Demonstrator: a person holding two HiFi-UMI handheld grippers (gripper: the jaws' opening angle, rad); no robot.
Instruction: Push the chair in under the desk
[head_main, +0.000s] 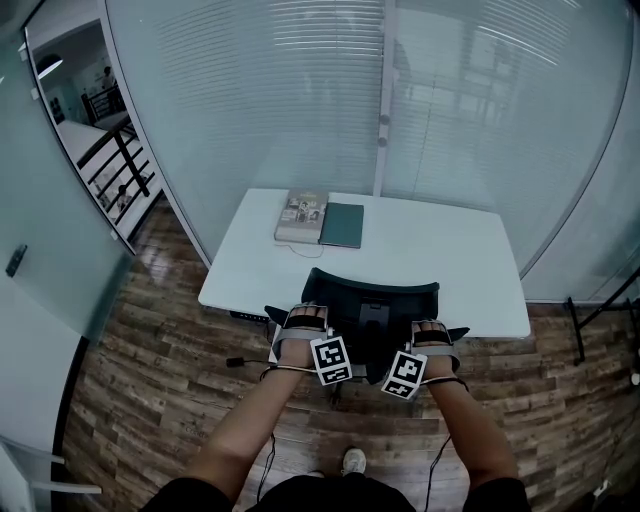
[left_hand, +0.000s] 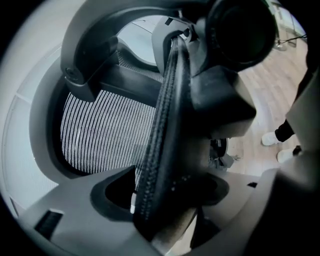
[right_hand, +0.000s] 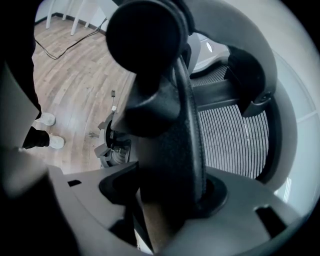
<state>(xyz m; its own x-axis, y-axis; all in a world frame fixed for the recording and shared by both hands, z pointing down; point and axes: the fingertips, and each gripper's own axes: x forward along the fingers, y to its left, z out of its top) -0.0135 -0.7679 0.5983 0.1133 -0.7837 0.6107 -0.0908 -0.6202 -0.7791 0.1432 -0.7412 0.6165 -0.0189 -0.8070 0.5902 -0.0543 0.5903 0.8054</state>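
Chair (head_main: 372, 296) inside left gripper (head_main: 305, 320); right gripper (head_main: 432, 332)

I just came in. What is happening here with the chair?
A person stands behind a black mesh office chair and grips the top edge of its backrest with the left hand-held gripper and the right hand-held gripper. The chair is at the near edge of the white desk; how far its seat is under cannot be seen. A book and a green notebook lie on the desk.
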